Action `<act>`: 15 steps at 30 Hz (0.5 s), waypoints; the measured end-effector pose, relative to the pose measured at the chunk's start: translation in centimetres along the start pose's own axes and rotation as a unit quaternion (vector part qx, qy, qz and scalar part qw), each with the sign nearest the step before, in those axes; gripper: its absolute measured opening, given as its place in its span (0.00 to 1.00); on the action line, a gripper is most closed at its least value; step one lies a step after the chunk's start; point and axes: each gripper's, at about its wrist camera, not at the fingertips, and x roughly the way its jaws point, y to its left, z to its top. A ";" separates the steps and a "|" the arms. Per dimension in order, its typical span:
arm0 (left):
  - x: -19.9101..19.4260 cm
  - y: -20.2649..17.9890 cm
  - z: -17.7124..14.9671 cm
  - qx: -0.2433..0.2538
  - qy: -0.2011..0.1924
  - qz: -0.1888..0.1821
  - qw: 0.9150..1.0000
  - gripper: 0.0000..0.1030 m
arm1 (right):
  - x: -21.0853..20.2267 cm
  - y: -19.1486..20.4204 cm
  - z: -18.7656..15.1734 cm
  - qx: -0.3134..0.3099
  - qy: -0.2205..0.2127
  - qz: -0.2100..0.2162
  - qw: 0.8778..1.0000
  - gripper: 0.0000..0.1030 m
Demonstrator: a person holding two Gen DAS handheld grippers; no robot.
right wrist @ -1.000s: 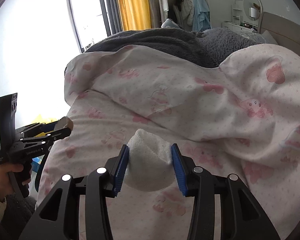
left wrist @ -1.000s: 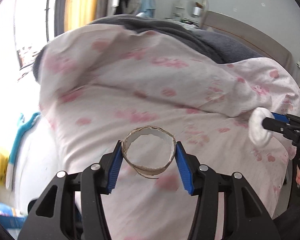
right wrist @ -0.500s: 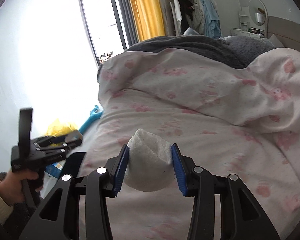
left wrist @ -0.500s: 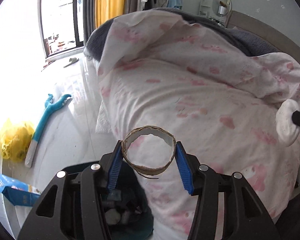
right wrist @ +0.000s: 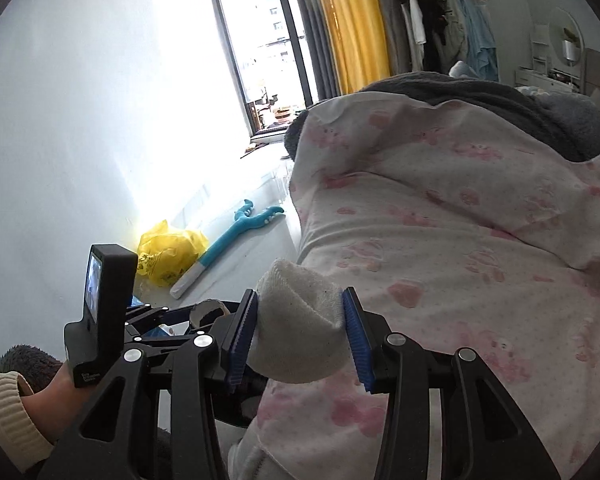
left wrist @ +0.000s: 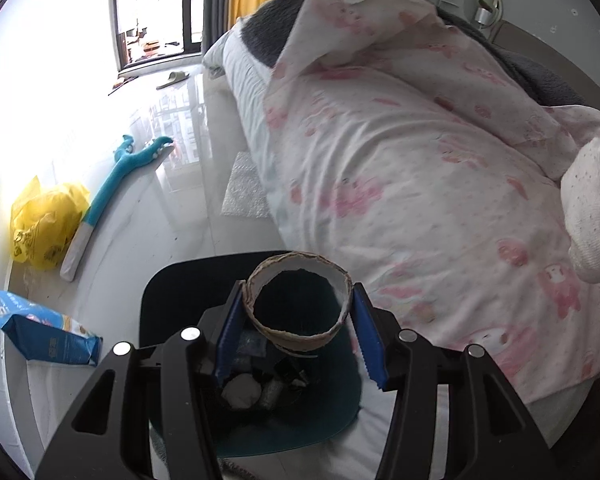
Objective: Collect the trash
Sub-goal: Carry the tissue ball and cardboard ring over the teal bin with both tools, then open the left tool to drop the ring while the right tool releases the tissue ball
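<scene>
Two grippers are in use, each clamped on one item. In the left wrist view, the left gripper [left wrist: 296, 332] sits at lower centre of the frame, its blue pads [left wrist: 228, 332] pressing both sides of a cardboard ring [left wrist: 300, 334], a short section of tube with a frayed edge. Directly beneath the ring, at lower centre, stands a dark trash bin [left wrist: 168, 280] beside the bed, with wadded refuse visible inside. In the right wrist view, the right gripper [right wrist: 300, 334] occupies lower centre, its jaws set narrow and gripping a white sock [right wrist: 296, 320]; the same sock shows at the right edge of the left wrist view. At lower left of the right view, a hand [right wrist: 48, 396] with a cream cuff holds the left gripper's handle. The pink-patterned quilt [left wrist: 420, 184] fills the right half of both views. On the floor at left lie a blue packet [left wrist: 36, 336], a yellow bag [left wrist: 44, 224] and a teal long-handled tool [left wrist: 112, 184]. Farther back, at upper centre, are a yellow curtain [right wrist: 348, 24] and a bright window [right wrist: 260, 32].
</scene>
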 end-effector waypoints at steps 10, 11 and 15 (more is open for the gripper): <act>1.8 5.9 -2.8 -0.061 0.073 0.022 0.995 0.58 | 4.8 4.6 -0.1 -0.030 0.036 0.026 0.999 0.43; 1.8 6.2 -2.9 -0.064 0.075 0.021 0.995 0.64 | 5.2 5.0 -0.2 -0.034 0.040 0.028 0.998 0.43; 1.5 7.4 -3.7 -0.064 0.089 0.014 0.994 0.73 | 7.6 6.6 -0.4 -0.047 0.063 0.033 0.996 0.43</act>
